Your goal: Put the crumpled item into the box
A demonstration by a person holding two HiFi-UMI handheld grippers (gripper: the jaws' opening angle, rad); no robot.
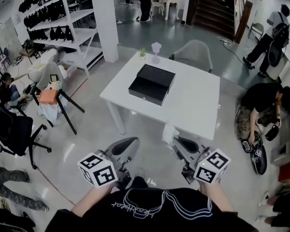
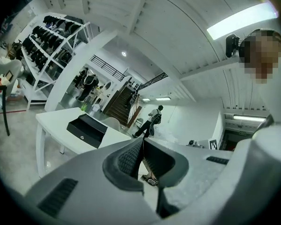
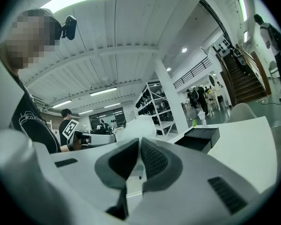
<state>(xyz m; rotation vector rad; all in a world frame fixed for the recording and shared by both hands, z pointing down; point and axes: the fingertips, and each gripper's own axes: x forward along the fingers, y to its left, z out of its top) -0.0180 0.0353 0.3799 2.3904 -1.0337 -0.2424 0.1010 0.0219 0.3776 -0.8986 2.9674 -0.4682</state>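
Observation:
A black open box [image 1: 152, 83] lies on the white table [image 1: 195, 105] ahead of me. Both grippers hang in front of the table's near edge, over the floor. My right gripper [image 1: 175, 140] is shut on a white crumpled item [image 1: 169, 132], which sticks out past the tips towards the table. In the right gripper view the crumpled item [image 3: 136, 125] bulges above the closed right gripper [image 3: 139, 143], and the box [image 3: 201, 137] lies to the right. My left gripper [image 1: 134, 141] is shut and holds nothing. In the left gripper view the left gripper [image 2: 141, 142] has its pads together, with the box [image 2: 86, 129] at left.
A small plant [image 1: 142, 52] and a white vase [image 1: 156, 47] stand at the table's far edge, with a grey chair [image 1: 195, 52] behind. A black office chair [image 1: 12, 129] and a stool carrying an orange bag [image 1: 49, 96] stand left. A person [image 1: 261, 100] crouches right of the table.

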